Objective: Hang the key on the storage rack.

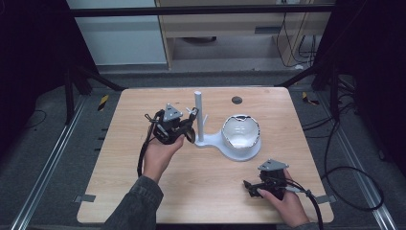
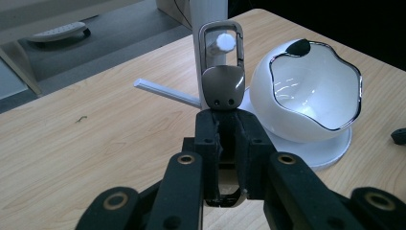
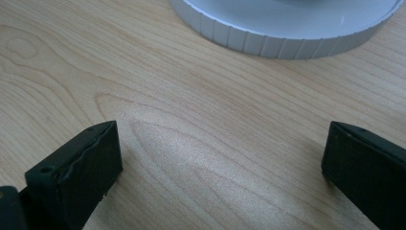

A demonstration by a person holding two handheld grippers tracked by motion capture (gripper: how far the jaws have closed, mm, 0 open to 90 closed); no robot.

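The person's left hand reaches in from the bottom edge, sleeve to the wrist, and holds the left gripper over the middle-left of the desk, pointing right toward the white stand. In the left gripper view its fingers are closed on a metal carabiner-style clip, held upright by its lower grey-brown body, the open loop uppermost. The loop frames the round white tip of a peg on the stand's post; whether the peg passes through the loop or merely sits behind it cannot be told. A second thin peg runs out to the left from the post. Just beside the post, on the same white base, sits a white bowl-shaped shell with a wavy chrome-edged opening, tilted toward the camera. The right hand rests near the front-right edge of the desk, its right gripper low over the wood, pointing left, well apart from the stand. In the right gripper view its fingers stand wide apart with bare wood between them, and the ribbed rim of the base is cut off by the top edge. A dark round spot lies on the far desk; its nature is unclear. Cables trail on the floor to the right.
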